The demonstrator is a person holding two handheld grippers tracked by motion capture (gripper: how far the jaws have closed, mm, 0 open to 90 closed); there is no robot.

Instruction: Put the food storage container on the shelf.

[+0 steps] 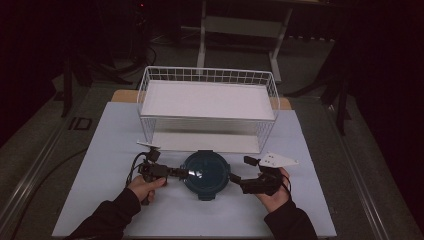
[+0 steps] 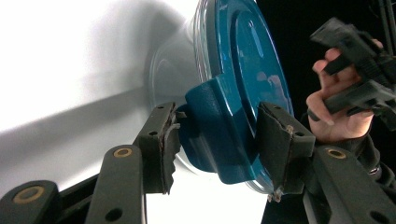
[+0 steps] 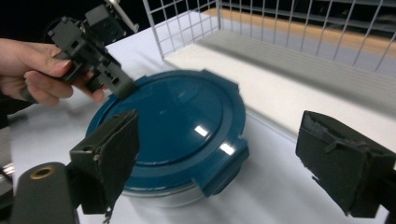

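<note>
While the left gripper [image 2: 217,140] clamps a latch tab [image 2: 210,135] of the round teal-lidded glass container [image 1: 205,172], the right gripper [image 3: 233,163], jaws apart, steadies nothing; prying could skid the container.

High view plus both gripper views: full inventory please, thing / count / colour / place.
round container: 1, dark teal lid on a clear base, front centre of the table, between the two tools
lid latch tab: 1, teal, on the container's edge, between the left tool's pads
wire rack: 1, white, two levels, behind the container
table: 1, white top, wooden edge at the back
left tool: 1, black, at the container's left side, shut on the latch tab
right tool: 1, black with a grey plate, at the container's right side, jaws open and not touching it
hands: 2, dark sleeves, entering from the bottom edge
</note>
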